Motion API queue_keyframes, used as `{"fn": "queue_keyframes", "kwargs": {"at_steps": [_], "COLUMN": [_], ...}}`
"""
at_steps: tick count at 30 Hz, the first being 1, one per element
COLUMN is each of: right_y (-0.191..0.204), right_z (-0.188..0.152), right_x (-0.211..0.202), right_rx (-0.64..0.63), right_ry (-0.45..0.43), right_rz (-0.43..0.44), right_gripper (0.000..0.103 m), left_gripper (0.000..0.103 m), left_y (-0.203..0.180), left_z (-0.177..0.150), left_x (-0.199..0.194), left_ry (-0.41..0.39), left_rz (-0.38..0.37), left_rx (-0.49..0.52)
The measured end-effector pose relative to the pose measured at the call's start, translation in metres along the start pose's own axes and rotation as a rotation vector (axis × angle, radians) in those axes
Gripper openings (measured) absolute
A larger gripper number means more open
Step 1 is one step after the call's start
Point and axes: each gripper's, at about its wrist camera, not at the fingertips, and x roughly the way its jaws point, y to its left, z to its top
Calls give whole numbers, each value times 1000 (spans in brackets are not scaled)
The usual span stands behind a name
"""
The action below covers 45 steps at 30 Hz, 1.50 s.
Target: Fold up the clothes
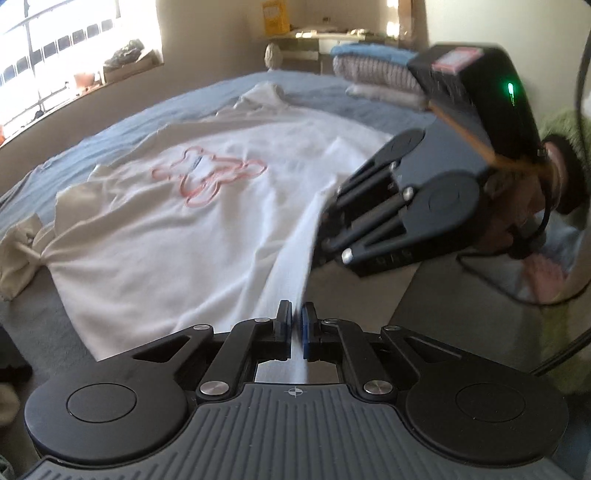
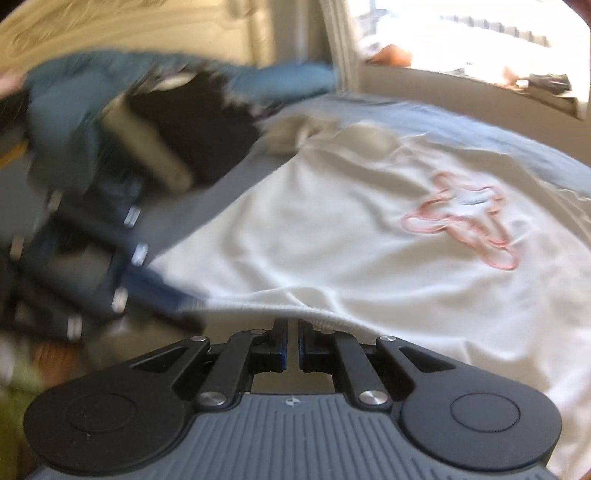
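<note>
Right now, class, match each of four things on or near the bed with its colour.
Things:
1. bedsheet
2. spread sweatshirt
3. outline print on the sweatshirt
4. box on the far shelf

Colours:
A. pink
B. yellow
C. blue
D. white

Pairs: 1-C, 2-D, 3-A, 4-B

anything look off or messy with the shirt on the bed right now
Nothing damaged or spilled. The white shirt lies mostly flat on the bed, but its far sleeve is bunched and twisted rather than spread out. Both the left gripper and right gripper are shut on the hem.
</note>
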Motion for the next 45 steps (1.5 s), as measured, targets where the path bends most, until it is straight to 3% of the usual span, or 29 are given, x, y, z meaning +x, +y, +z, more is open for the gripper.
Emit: {"fn": "queue_keyframes", "kwargs": {"at_steps": [4,7,12,14,18,22,26,29,34,37,42,43,45], "right_y": [2,5,2,-1,-5,0,11,15,20,24,32,35,38], "right_z": [-9,-16,-17,-13,-3,3,0,-4,-5,-6,-8,-9,-8], "right_x": [10,-6,-36,-46,-47,-43,-30,-15,-2,2,8,9,12], "right_rx": [-47,-105,-137,-112,-102,-144,-214,-256,-271,-305,-378,-397,-408], "right_ry": [101,144,231,203,146,136,126,137,137,136,134,131,123], "right_rz": [-3,39,258,303,282,361,315,299,331,322,288,280,262], "right_gripper": [7,24,26,26,27,27,27,27,26,25,24,23,10], "left_gripper": [4,4,4,4,6,8,13,25,26,26,26,26,26], "left_y": [-5,-13,-15,-14,-14,-13,-7,-4,5,10,8,9,10], "left_z": [-12,-21,-25,-25,-27,-28,-29,-33,-46,-49,-54,-55,-57], "left_x": [15,22,19,18,19,19,14,8,-2,-6,-12,-12,-13], "left_ry": [53,83,84,84,110,135,156,174,224,234,231,232,231], "left_rz": [26,48,52,49,32,28,21,22,31,35,29,26,20], "left_rx": [45,105,132,134,142,115,71,63,33,-3,19,20,22]}}
